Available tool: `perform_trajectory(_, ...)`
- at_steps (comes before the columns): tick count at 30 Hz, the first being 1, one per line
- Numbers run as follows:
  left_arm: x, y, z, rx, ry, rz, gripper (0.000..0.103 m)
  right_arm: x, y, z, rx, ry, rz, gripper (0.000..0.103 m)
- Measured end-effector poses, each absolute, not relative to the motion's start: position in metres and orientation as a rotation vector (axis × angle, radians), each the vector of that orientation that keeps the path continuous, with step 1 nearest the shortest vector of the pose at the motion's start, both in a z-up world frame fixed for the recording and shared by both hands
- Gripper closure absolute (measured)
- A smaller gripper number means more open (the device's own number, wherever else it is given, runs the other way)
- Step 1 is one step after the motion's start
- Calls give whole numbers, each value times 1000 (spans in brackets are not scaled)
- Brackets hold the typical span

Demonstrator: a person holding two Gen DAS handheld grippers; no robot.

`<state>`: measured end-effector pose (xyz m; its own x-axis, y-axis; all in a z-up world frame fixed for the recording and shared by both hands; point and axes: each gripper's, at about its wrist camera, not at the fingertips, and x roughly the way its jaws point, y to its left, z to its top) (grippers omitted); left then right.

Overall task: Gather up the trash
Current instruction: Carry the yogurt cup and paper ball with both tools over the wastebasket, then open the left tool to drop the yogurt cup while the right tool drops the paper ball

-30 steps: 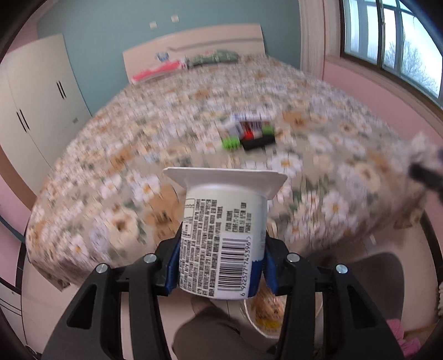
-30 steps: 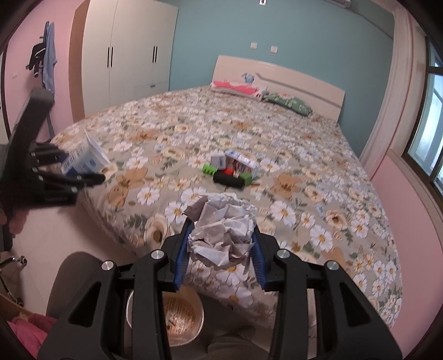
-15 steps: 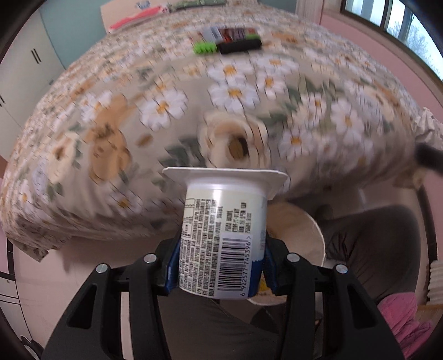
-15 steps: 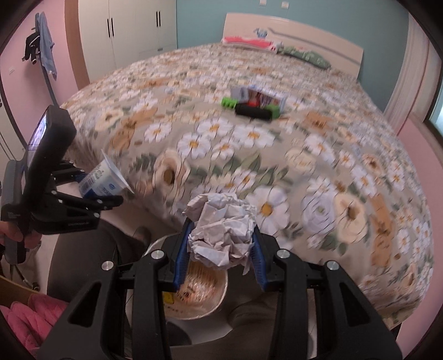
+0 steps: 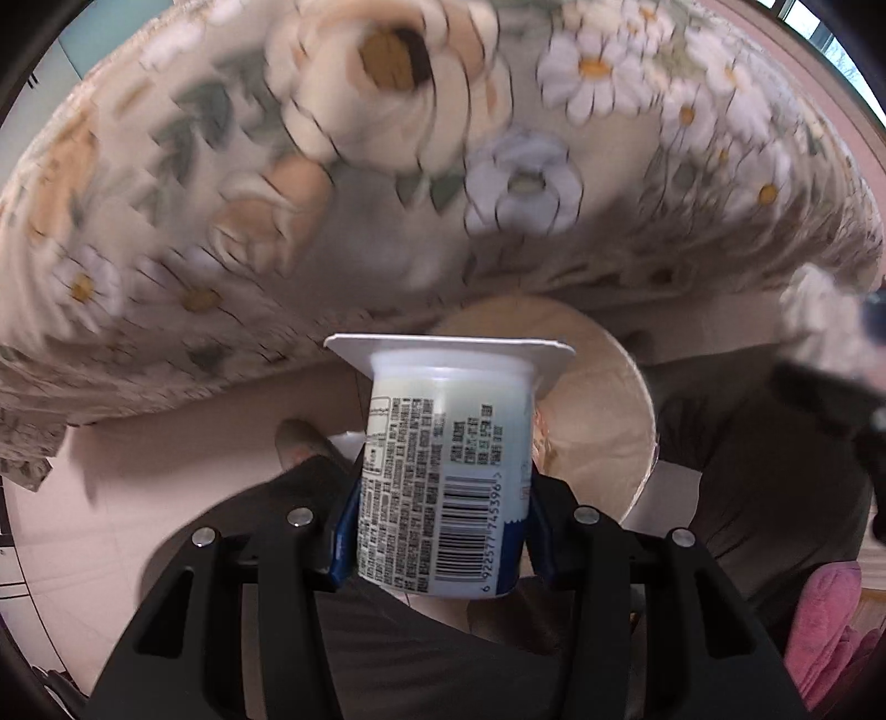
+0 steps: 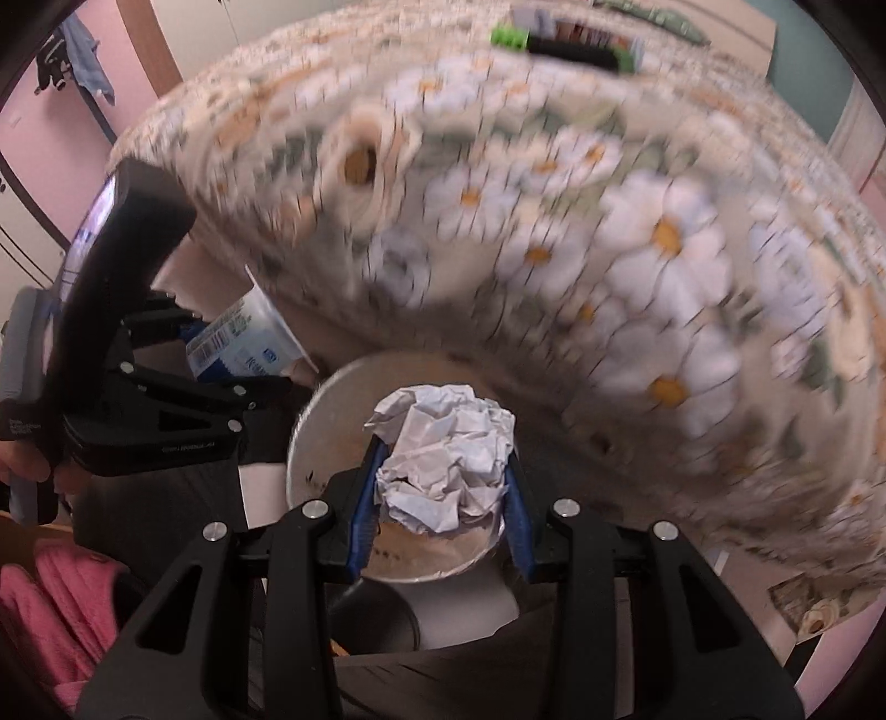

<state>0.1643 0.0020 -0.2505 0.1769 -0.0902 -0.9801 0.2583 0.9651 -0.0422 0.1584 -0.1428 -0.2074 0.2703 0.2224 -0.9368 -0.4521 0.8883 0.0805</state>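
My left gripper (image 5: 437, 531) is shut on a white yogurt cup (image 5: 443, 476) with a barcode, its square rim pointing away from me. Behind the cup, down on the floor, sits a round trash bin (image 5: 603, 399) with a pale inside. My right gripper (image 6: 443, 498) is shut on a crumpled ball of white paper (image 6: 443, 454), held right over the open bin (image 6: 321, 437). In the right wrist view the left gripper (image 6: 260, 382) with the yogurt cup (image 6: 243, 343) hangs just left of the bin's rim.
The bed with its flowered cover (image 5: 387, 166) hangs over the bin from behind. A person's dark trouser legs (image 5: 775, 443) flank the bin, and pink cloth (image 6: 50, 598) lies at the lower left. Small boxes and a green item (image 6: 565, 44) lie far up the bed.
Both grippers have sunk and tipped downward from over the bed to just above the bin. The cup and the paper ball stay gripped as before.
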Motion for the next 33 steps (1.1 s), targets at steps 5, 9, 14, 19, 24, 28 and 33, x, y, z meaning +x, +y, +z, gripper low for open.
perform_trajectory(5,166,-6,-279,143,1431,-256,53,163,-137,-244,-219,1304,466,63)
perform_trajectory(9,167,-15,-304,149,1478,-269,53,167,-134,-269,-216,1363,467,63)
perform_trajectory(14,172,-20,-336,138,1544,-274,53,174,-132,-302,-191,1451,470,63)
perform_trajectory(19,179,-21,-368,109,1608,-259,53,184,-130,-332,-175,1524,455,63)
perform_trajectory(24,186,-19,-394,31,1670,-250,53,190,-125,-364,-138,1617,450,63)
perform_trajectory(28,190,-24,-411,16,1703,-253,53,197,-126,-388,-142,1666,428,63)
perform_trajectory(33,192,-27,-430,-8,1750,-253,53,195,-129,-406,-153,1692,416,63)
